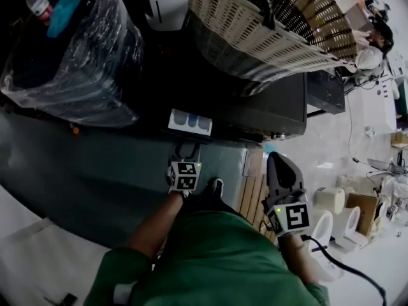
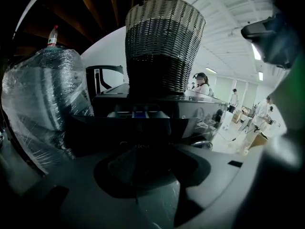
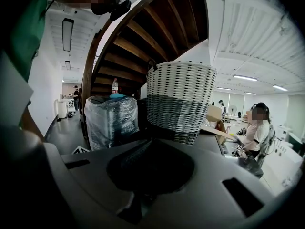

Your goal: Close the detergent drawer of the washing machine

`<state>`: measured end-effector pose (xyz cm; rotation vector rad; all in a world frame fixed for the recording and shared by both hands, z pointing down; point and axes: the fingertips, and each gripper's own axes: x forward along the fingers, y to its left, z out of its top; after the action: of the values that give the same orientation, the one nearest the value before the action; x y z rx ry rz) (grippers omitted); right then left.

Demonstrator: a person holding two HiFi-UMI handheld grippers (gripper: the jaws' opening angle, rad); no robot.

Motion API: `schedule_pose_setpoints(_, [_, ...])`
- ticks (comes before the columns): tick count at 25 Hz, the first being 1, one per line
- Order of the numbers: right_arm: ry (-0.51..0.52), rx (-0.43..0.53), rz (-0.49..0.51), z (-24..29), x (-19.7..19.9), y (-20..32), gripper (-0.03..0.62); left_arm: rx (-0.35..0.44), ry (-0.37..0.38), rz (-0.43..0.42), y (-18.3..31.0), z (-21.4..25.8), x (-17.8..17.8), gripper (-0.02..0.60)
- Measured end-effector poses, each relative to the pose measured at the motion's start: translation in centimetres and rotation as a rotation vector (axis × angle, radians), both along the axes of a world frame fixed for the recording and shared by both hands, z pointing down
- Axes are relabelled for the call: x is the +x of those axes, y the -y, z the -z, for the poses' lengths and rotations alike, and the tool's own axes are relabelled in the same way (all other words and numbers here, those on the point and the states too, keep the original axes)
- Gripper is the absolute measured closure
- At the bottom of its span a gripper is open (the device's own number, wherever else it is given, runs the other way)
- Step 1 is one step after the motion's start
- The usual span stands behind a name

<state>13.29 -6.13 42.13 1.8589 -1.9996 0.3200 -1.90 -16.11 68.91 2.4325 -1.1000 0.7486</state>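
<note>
- Dim room with a dark grey floor (image 1: 76, 177) and the underside of a curved wooden staircase (image 3: 143, 37) overhead; brighter hall with people off to the right.
- Dark washing machine (image 1: 268, 110) seen from above in the head view, a tall woven basket (image 1: 255, 24) on its top.
- Just left of the machine, a bulky thing wrapped in clear plastic (image 1: 70, 56), with a red-capped bottle (image 1: 37, 2) on it.
- Detergent drawer (image 1: 189, 121) pulled out from the machine's front, its white tray and blue compartments open to view.
- Left gripper (image 1: 185, 146) right at the drawer's dark front panel, pointing straight at it; jaws drawn together with nothing between them. Too dark in the left gripper view to tell whether the tips touch the panel.
- Right gripper (image 1: 275, 157) well apart from the drawer, off the machine's corner beside some wooden slats (image 1: 252, 193); jaws closed to a point, empty, aimed toward the basket in the right gripper view.
- Person's green top (image 1: 210, 260) along the bottom edge of the head view.
</note>
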Motion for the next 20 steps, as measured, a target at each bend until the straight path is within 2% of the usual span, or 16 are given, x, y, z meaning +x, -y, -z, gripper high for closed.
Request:
schedule_pose_setpoints(4, [0.000, 0.060, -0.001, 0.5, 0.6, 0.7, 0.571, 0.004, 0.003, -0.005, 1.5, 0.2, 0.7, 0.370])
schedule_pose_setpoints(10, [0.000, 0.045, -0.035, 0.3, 1.7, 1.6, 0.570, 0.010, 0.010, -0.010, 3.9, 0.0, 2.0, 0.370])
schedule_pose_setpoints(13, [0.020, 0.074, -0.034, 0.3, 2.0, 2.4, 0.571, 0.002, 0.008, -0.007, 4.8, -0.4, 2.6, 0.370])
schedule_pose_setpoints(17, [0.022, 0.001, -0.038, -0.7, 2.5, 2.7, 0.571, 0.006, 0.007, 0.010, 6.4, -0.1, 3.3, 0.370])
schedule_pose_setpoints(20, [0.031, 0.000, -0.050, -1.0, 3.0, 3.3, 0.570, -0.009, 0.006, 0.047, 6.8, -0.4, 3.5, 0.370])
